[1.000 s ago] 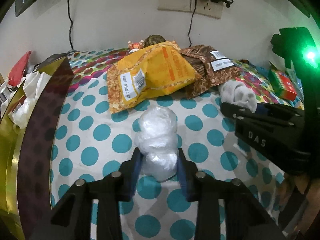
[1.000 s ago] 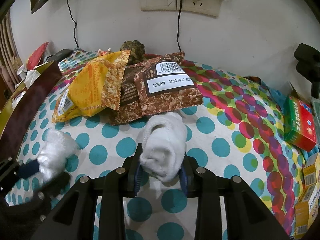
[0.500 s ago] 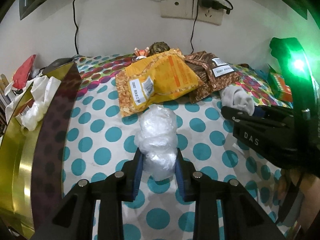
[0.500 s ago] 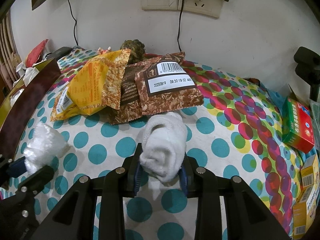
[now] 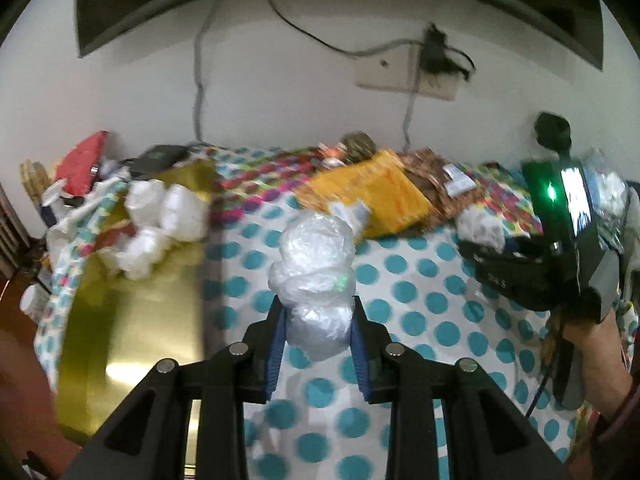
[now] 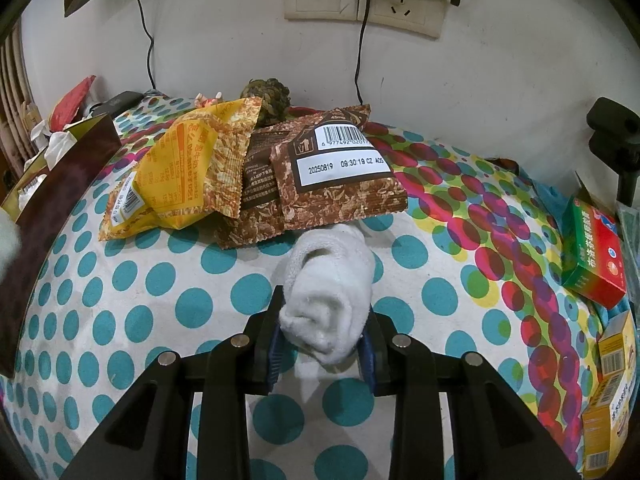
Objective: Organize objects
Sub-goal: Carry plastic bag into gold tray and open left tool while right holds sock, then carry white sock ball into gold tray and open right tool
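Crumpled clear plastic bag (image 5: 316, 276) sits pinched between the blue pads of the left gripper (image 5: 318, 340), most of it bulging out above the fingertips, clear of the polka-dot cloth (image 5: 420, 300). Gold box (image 5: 136, 320) lies to its left with white wads inside. Rolled white sock (image 6: 330, 296) is clamped in the right gripper (image 6: 324, 344), jaws pressed on its lower end, roll pointing toward the brown snack packet (image 6: 332, 184). Yellow snack bag (image 6: 180, 176) overlaps that packet's left side. Green-red carton (image 6: 596, 256) is well off right.
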